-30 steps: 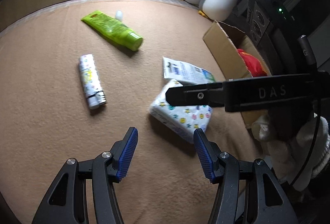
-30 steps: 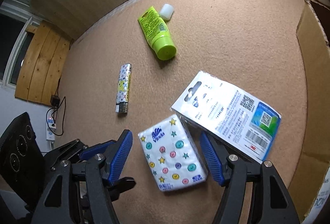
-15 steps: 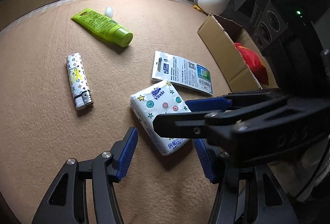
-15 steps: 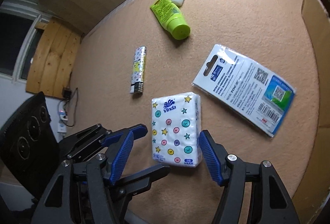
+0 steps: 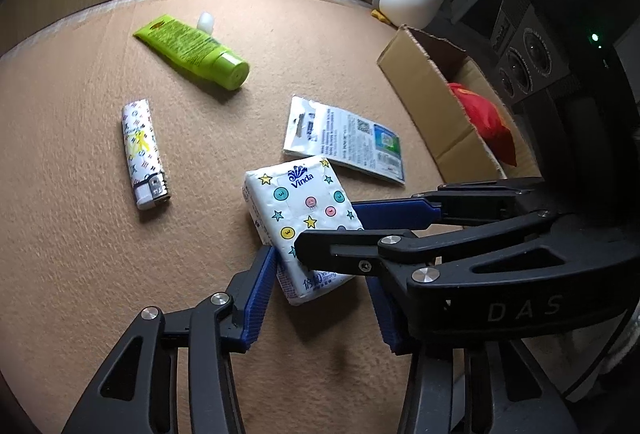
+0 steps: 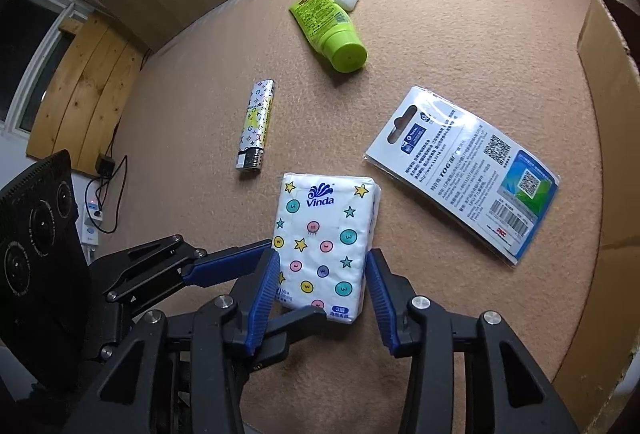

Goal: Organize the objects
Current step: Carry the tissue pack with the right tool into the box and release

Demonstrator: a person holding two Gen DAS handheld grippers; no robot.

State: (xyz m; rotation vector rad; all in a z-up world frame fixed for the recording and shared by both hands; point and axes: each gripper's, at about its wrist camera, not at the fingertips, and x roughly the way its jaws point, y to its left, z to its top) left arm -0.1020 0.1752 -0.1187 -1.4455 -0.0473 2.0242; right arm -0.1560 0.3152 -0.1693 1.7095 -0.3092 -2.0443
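Tissue pack (image 6: pixel 324 238) (Vinda, star print), lower centre of frame: my right gripper (image 6: pixel 320 274) straddles it, jaws nearly touching. My left gripper (image 5: pixel 324 298) gapes wide beside it.

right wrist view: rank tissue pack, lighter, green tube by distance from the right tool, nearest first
From the right tool:
1. Tissue pack: between its open fingers.
2. Lighter: farther out, to the left.
3. Green tube: farthest, up the mat, slightly right of the lighter.
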